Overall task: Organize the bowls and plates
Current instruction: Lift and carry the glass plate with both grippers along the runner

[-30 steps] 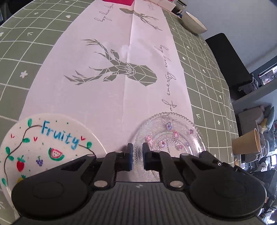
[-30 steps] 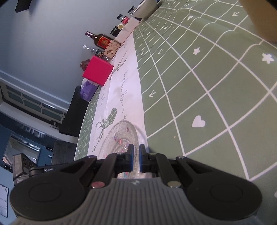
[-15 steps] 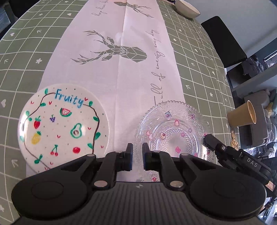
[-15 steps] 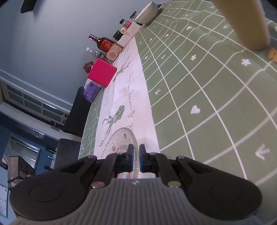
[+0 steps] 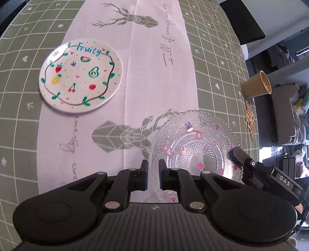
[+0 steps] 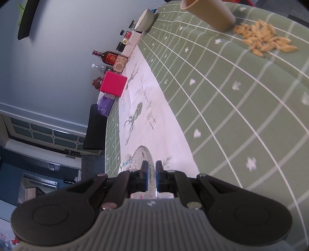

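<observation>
Wall: plain pale grey-blue (image 6: 58, 48), with a white moulding along its lower part (image 6: 44, 115).
Window: white-framed, small panes (image 6: 44, 133).
Chairs: black chair back (image 5: 243, 25) beside the table; another (image 6: 94, 129) at the opposite side.
Sofa: grey, with cushions (image 5: 283, 114).
Light: bright daylight.

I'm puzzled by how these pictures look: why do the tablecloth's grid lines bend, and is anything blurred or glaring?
Left wrist view: the fisheye lens bows the grid on the green tablecloth; the glass plate glints brightly, the fruit plate is sharp. Right wrist view: the grid curves too, the scattered seeds and paper cup look soft.
</observation>
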Demonstrator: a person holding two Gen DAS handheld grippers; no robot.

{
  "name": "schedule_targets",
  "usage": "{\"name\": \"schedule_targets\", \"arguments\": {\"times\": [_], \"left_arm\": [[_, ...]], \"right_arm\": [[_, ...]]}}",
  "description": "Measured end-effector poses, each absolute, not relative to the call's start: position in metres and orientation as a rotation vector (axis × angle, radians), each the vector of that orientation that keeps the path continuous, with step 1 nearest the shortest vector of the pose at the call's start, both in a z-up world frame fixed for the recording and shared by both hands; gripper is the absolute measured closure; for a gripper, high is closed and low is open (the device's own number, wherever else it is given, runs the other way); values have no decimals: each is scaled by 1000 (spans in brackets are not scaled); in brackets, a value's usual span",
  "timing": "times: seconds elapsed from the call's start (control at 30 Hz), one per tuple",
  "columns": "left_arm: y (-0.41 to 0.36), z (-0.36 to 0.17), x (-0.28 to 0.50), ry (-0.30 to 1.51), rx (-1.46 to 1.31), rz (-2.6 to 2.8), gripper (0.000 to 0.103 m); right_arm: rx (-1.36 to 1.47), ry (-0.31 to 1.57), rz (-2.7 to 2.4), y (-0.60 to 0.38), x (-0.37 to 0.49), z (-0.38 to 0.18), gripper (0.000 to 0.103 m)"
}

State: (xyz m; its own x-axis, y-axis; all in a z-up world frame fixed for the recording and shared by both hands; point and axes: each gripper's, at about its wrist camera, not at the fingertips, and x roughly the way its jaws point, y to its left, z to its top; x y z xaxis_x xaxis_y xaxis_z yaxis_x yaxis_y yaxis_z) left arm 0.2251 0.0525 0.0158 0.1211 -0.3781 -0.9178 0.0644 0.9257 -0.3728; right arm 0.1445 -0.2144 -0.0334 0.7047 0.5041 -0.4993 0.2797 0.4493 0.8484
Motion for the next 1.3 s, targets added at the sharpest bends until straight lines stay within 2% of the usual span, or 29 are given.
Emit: {"name": "schedule_targets", "arguments": {"times": [0.27, 0.4, 0.47, 0.53, 0.67, 1.13, 1.3], "left_arm": [[52, 12, 174, 1399, -166, -339, 93], [37, 8, 150, 1356, -8, -372, 94], [33, 7, 141, 1368, -28, -447, 100], [26, 7, 133, 1401, -49, -520, 100], [10, 16, 121, 1314, 77, -513, 100], [20, 7, 122, 1258, 90, -456, 100], [19, 3, 121, 1241, 123, -459, 95]], "right_arm": [[1136, 847, 191, -208, 106, -30, 96], [1129, 868, 196, -204, 91, -30, 95], [1151, 886, 203, -205, 83, -34, 93], [1169, 914, 200, -203, 75, -39, 93], [1148, 924, 175, -200, 62, -43, 95], [1061, 989, 131, -200, 46, -50, 98], [956, 993, 128, -195, 45, -47, 100]]}}
